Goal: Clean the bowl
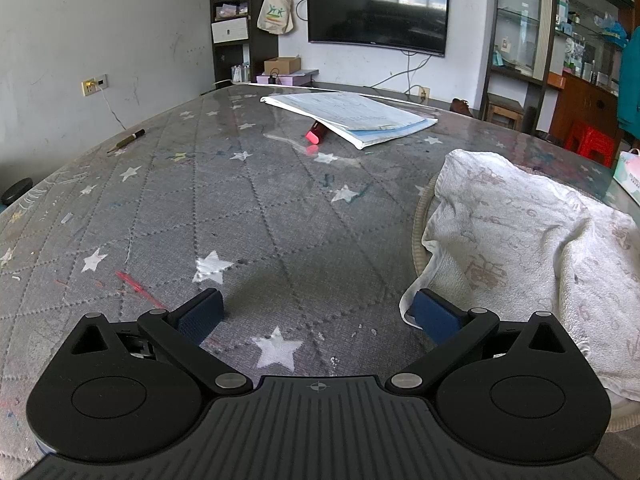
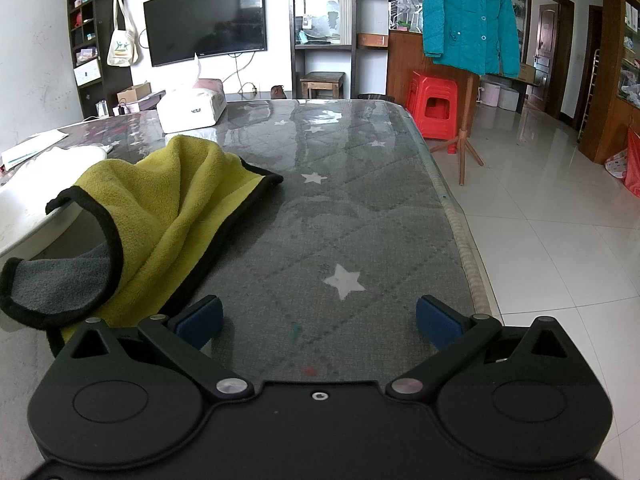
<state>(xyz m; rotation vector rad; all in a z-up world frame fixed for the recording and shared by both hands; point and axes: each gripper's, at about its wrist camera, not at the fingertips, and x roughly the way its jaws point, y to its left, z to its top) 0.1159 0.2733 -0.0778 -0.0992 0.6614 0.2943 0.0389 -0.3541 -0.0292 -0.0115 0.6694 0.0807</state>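
At the bottom of the left wrist view the left tongs (image 1: 311, 314) stand spread wide with nothing between them, hovering just above the grey star-patterned tabletop (image 1: 248, 216); the blue pad (image 1: 430, 316) on the right of the frame touches the hanging corner of a white towel (image 1: 516, 240). That towel lies draped over the bowl (image 1: 420, 216) at the right of the frame, so only a pale curve of its rim shows past the cloth. Farther up the frame a stack of papers (image 1: 352, 118) rests on a pink marker (image 1: 316, 134), a pen (image 1: 128, 140) lies near the tabletop's edge at the left, and a dark television (image 1: 378, 10) hangs on the far wall beside a cloth tote bag (image 1: 276, 12). In the right wrist view the right tongs (image 2: 319, 318) are likewise spread apart and hold nothing, low over the tabletop (image 2: 340, 216) near its edge on the right of the frame. Just beside the left-of-frame finger a yellow cloth (image 2: 160, 204) with black trim and a grey underside lies bunched, its upper part draped over the white rim of the bowl (image 2: 28, 216) at the left edge. Beyond it sits a tissue box (image 2: 192, 106), and across the tiled floor stand a red stool (image 2: 432, 106) and a teal jacket (image 2: 468, 16) on a wooden stand.
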